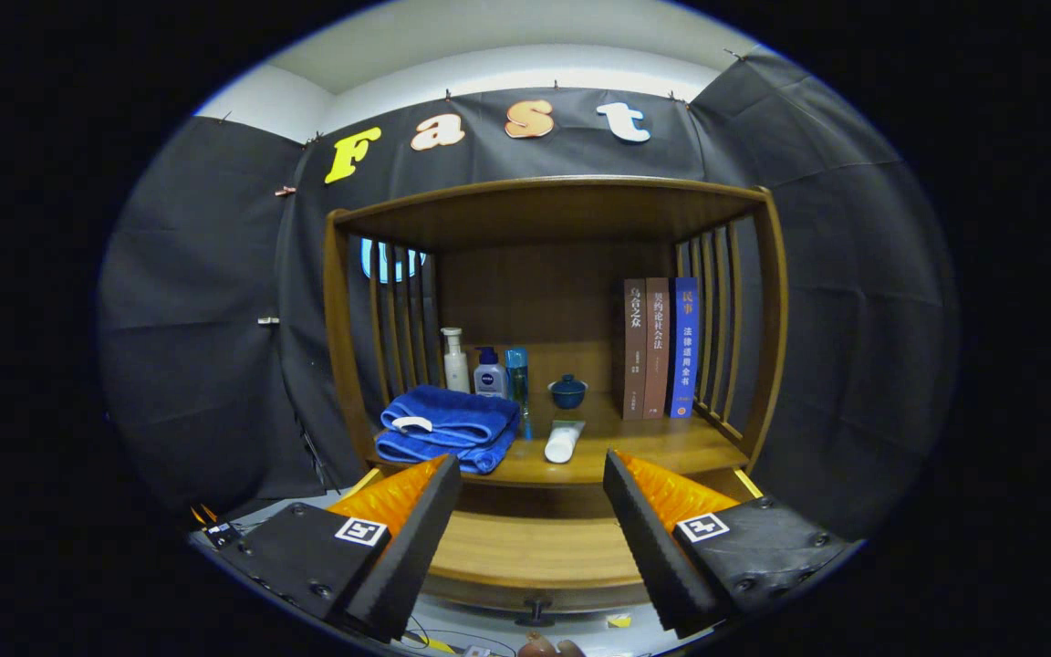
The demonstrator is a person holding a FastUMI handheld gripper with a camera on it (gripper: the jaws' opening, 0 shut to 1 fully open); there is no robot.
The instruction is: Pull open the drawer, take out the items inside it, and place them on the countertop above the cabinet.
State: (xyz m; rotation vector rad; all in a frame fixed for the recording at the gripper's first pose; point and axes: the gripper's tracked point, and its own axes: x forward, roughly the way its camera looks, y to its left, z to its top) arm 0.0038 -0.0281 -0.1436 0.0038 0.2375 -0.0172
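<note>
The wooden cabinet's drawer (535, 552) stands pulled out below the countertop (662, 443), and its bare wooden floor shows between my fingers. Its small dark knob (536, 610) sticks out at the front. My gripper (530, 470) is open and holds nothing, hovering over the drawer and facing the countertop. On the countertop just beyond the fingers lie a folded blue towel (448, 424) and a white tube (564, 441). Behind them is a small blue lidded cup (567, 391).
Three bottles (487, 370) stand behind the towel at the back left of the countertop. Three upright books (660, 349) lean at the right by the slatted side. A wooden top shelf (553, 205) roofs the countertop. Small bits lie on the pale floor (617, 622) below the drawer.
</note>
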